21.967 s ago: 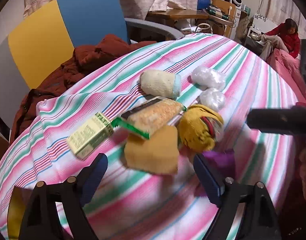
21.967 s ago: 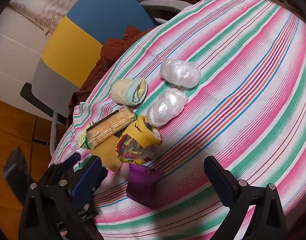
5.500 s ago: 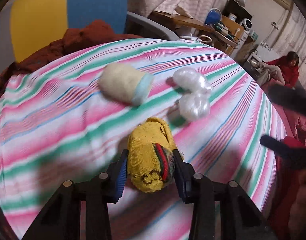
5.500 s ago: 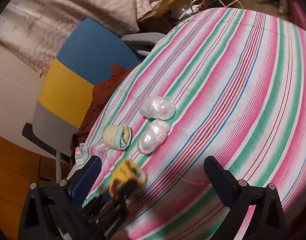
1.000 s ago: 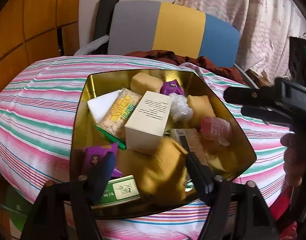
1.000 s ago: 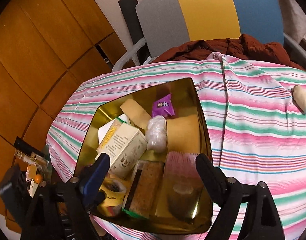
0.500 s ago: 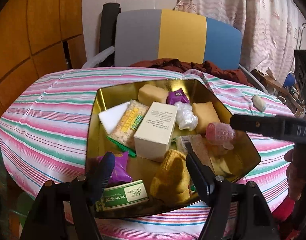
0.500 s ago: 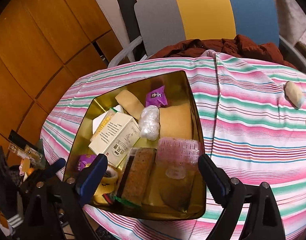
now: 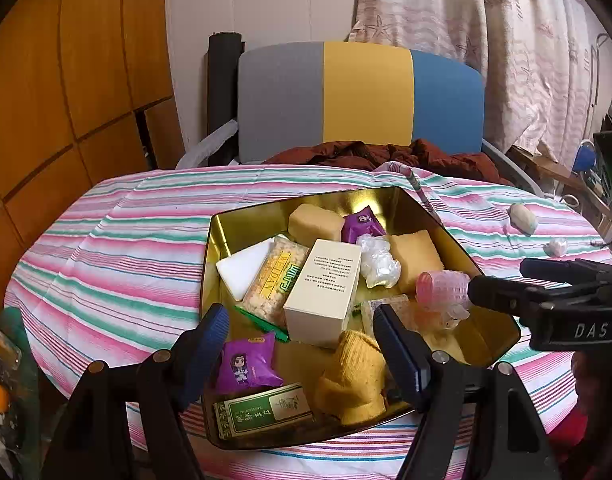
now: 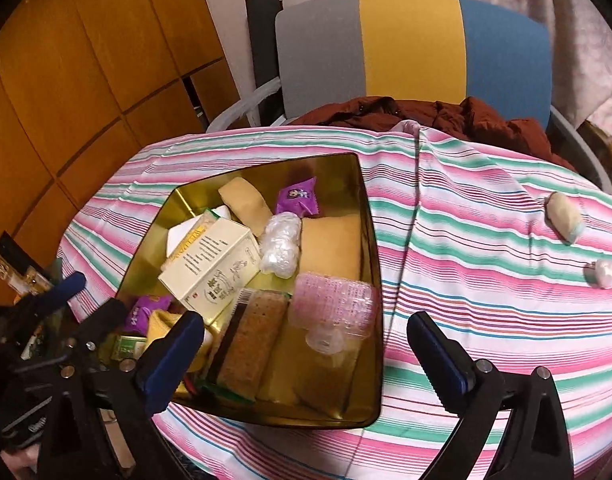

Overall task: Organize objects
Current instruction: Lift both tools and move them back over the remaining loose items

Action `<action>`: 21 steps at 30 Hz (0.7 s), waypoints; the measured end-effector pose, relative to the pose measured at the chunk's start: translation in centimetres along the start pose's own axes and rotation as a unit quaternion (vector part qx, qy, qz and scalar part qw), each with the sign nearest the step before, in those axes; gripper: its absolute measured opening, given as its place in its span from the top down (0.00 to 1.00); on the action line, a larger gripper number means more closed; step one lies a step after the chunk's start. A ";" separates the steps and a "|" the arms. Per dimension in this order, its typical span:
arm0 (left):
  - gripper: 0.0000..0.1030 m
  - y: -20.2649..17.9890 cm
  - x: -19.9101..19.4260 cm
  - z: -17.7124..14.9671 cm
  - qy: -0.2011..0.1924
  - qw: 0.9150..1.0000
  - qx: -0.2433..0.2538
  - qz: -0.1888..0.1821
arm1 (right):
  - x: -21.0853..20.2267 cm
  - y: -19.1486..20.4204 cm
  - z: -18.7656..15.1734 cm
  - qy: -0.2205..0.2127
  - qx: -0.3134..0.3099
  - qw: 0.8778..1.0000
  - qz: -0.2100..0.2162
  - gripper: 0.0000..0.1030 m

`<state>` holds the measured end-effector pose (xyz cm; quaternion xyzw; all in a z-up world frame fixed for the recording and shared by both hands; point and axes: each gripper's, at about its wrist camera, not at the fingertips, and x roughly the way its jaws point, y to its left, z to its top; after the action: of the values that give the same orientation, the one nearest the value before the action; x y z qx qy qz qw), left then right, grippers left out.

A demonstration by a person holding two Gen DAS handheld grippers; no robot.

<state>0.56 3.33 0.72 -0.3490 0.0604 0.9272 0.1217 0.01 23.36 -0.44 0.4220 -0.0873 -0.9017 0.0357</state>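
Tin (image 9: 226, 240) holds the yellow sock (image 9: 351, 376) by its near rim; above it, left tool (image 9: 302, 344) and right tool (image 10: 306, 354) gape wide, empty.

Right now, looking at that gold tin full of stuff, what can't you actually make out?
- Left camera: the yellow sock is partly hidden behind a finger of the left gripper.
- Right camera: the pink plastic cup is blurred, so its printing is unreadable.
- Right camera: the near left corner of the gold tin is blocked by the gripper fingers.
- Both cameras: the small white lump on the cloth is too small to identify.
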 end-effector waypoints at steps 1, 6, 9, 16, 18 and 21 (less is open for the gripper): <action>0.26 -0.1 0.0 0.2 -0.001 1.000 0.001 0.000 | -0.1 -0.2 0.0 0.000 0.000 1.000 -0.005 0.01; 0.26 -0.5 -0.4 1.0 -0.010 1.000 0.012 0.002 | -0.4 -1.5 0.0 -0.004 0.011 1.000 -0.024 0.00; 0.26 -0.9 -0.6 1.6 -0.015 1.000 0.017 0.002 | -0.6 -2.5 0.0 -0.006 0.014 0.999 -0.037 0.00; 0.26 -1.9 -0.8 2.6 -0.027 0.999 0.031 -0.008 | -1.5 -5.0 0.3 -0.013 0.029 0.997 -0.065 0.00; 0.26 -2.3 -0.8 2.8 -0.029 0.999 0.034 -0.014 | -1.8 -5.6 0.4 -0.015 0.033 0.997 -0.072 0.00; 0.26 -2.9 -0.7 3.0 -0.029 0.999 0.042 -0.018 | -2.5 -6.5 0.7 -0.021 0.033 0.996 -0.083 0.00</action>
<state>-0.07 6.58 3.36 -0.3176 0.0889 0.9312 0.1550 1.13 30.20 0.61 0.4099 -0.0827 -0.9067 -0.0554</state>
